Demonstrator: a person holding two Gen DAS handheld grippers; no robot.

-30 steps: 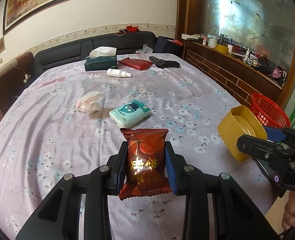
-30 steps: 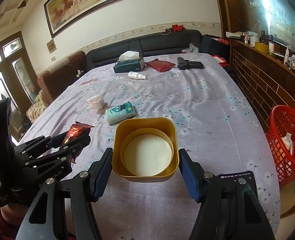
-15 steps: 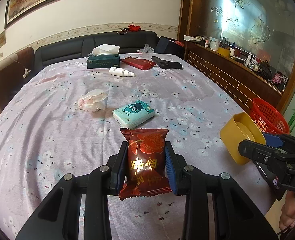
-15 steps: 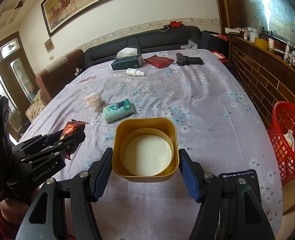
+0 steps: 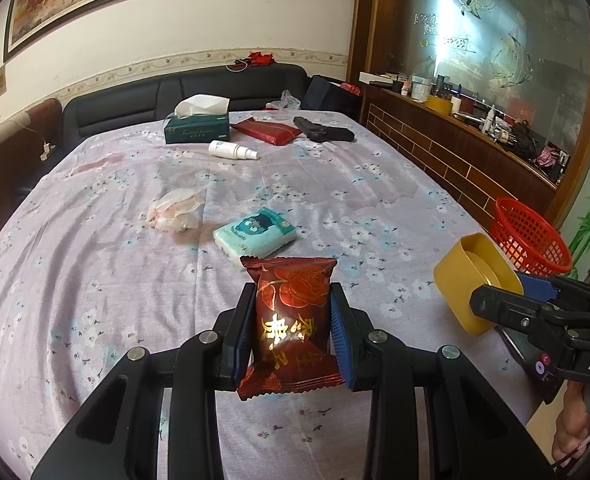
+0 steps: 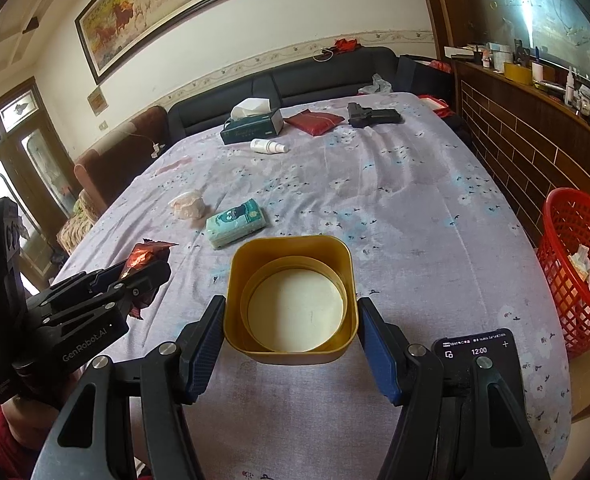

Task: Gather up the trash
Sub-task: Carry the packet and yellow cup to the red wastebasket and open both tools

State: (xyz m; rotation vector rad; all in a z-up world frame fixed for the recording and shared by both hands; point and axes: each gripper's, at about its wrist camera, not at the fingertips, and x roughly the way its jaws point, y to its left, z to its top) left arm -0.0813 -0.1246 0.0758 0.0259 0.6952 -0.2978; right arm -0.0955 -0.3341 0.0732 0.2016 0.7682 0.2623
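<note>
A dark red snack packet (image 5: 291, 320) with gold lettering is pinched upright between the blue pads of my left gripper (image 5: 291, 300), which is shut on it above the near part of the bed. My right gripper (image 6: 291, 304) is shut on a yellow square container (image 6: 291, 300), its open top facing the camera and a pale round disc inside. In the left wrist view the container (image 5: 471, 280) hangs to the right of the packet. In the right wrist view the left gripper (image 6: 143, 276) with the packet (image 6: 147, 256) is at the left.
A red mesh basket (image 6: 579, 264) holding some paper stands off the bed's right side. On the floral sheet (image 5: 95, 280) lie a crumpled plastic wad (image 5: 175, 210), a teal tissue pack (image 5: 255, 232), a white bottle (image 5: 233, 150), a tissue box (image 5: 197, 130), a red pouch (image 5: 265, 132) and a black pistol-shaped object (image 5: 323, 132).
</note>
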